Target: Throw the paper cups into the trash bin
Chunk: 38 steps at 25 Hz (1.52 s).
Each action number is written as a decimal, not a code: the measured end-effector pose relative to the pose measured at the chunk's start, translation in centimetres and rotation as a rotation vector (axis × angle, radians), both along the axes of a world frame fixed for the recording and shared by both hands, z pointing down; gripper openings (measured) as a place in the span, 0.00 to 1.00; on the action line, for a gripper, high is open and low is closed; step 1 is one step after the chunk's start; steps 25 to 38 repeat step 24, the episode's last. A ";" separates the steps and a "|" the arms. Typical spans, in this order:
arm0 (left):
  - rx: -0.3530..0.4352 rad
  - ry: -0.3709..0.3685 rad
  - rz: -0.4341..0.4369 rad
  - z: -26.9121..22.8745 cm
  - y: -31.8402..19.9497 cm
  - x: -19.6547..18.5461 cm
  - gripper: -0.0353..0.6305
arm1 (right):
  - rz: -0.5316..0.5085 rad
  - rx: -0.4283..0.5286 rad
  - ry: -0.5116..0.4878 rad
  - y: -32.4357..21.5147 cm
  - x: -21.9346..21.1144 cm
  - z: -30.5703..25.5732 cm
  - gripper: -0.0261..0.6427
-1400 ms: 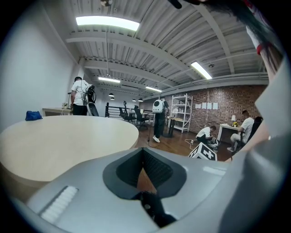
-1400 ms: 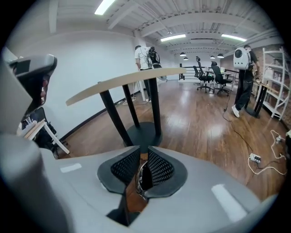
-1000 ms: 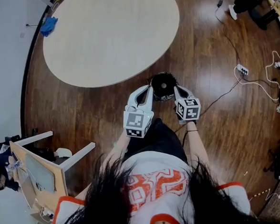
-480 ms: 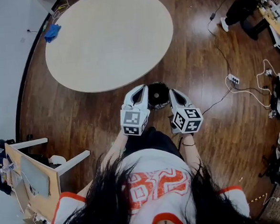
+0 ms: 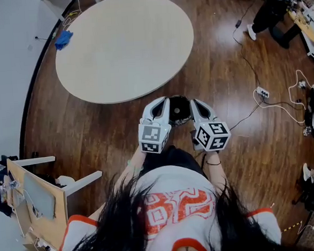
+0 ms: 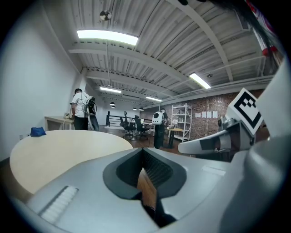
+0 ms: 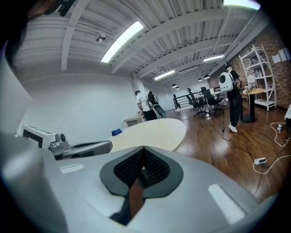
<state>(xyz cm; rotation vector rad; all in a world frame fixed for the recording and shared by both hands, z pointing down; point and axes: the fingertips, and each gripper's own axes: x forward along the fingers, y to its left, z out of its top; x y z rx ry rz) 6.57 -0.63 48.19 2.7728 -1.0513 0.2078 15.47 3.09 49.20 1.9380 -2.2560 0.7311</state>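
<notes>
Cups are nowhere in view: not in either tool, not on the worktop, not on the floor around the bin. Over the last second little has changed. The left tool point(image 5: 162, 102) and the right tool point(image 5: 195, 103) have stayed flanking the bin point(image 5: 178, 109), with only a small shift of the head view. Both have their jaws pressed fully together with nothing between them, as each gripper view shows. That suggests the dropping is already done and the task is at or near its end.

The bin stands on the floor point(image 5: 233, 68) between the tool tips. Its inside is dark, so I cannot tell what it contains. Beyond it the round worktop point(image 5: 124, 44) is bare apart from a blue cloth point(image 5: 63, 40) at its far edge.
</notes>
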 end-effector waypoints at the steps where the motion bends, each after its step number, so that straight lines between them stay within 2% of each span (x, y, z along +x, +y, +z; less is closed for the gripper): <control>1: 0.002 -0.002 -0.004 0.0 0.1 -0.2 0.05 | -0.003 0.001 0.000 0.0 -0.1 0.0 0.04; 14: 0.011 -0.012 -0.026 -0.3 0.4 -1.4 0.05 | -0.039 0.017 -0.003 -0.8 -1.5 -0.7 0.04; 38: -0.006 -0.008 -0.014 0.2 0.7 -2.0 0.05 | -0.036 0.016 0.016 -0.9 -2.2 -0.8 0.04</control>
